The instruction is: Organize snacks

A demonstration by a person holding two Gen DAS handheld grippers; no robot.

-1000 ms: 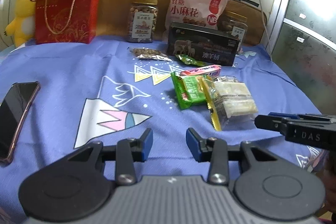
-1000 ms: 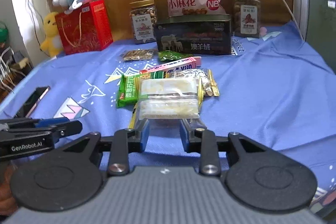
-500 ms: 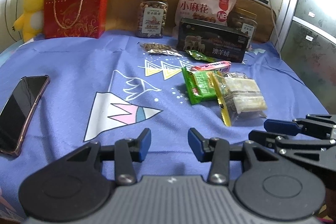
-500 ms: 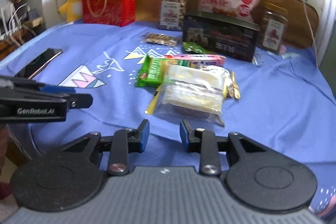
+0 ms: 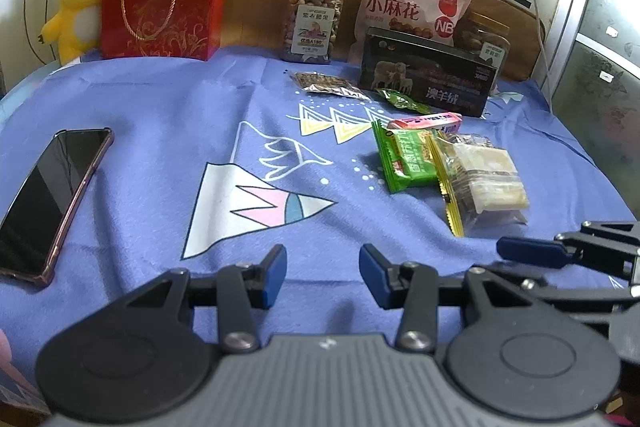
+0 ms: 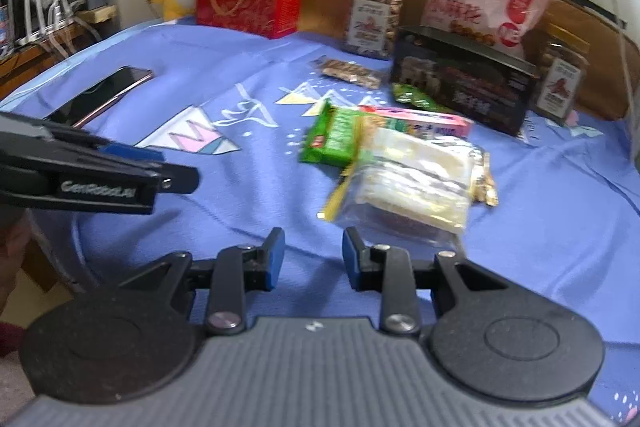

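Small snacks lie in a heap on the blue cloth: a clear pack of pale bars (image 5: pixel 486 183) (image 6: pixel 412 183), a green packet (image 5: pixel 404 159) (image 6: pixel 334 137), a pink box (image 5: pixel 426 121) (image 6: pixel 424 121), a small green pouch (image 5: pixel 400 101) and a silver nut packet (image 5: pixel 328 85) (image 6: pixel 350 71). My left gripper (image 5: pixel 322 275) is open and empty over bare cloth, left of the heap. My right gripper (image 6: pixel 312 261) is open and empty, just short of the clear pack; it also shows in the left wrist view (image 5: pixel 532 251).
At the back stand a red gift bag (image 5: pixel 164 3), a nut jar (image 5: pixel 314 21), a pink snack bag (image 5: pixel 412 5), a dark tin box (image 5: pixel 428 75), a second jar (image 5: pixel 486 39) and a yellow plush duck (image 5: pixel 76 7). A phone (image 5: pixel 48 197) lies at the left.
Both grippers have pulled back toward the near edge and swung their view leftward. The right gripper, close to the clear pack before, now sits farther from it. Snacks have not moved.
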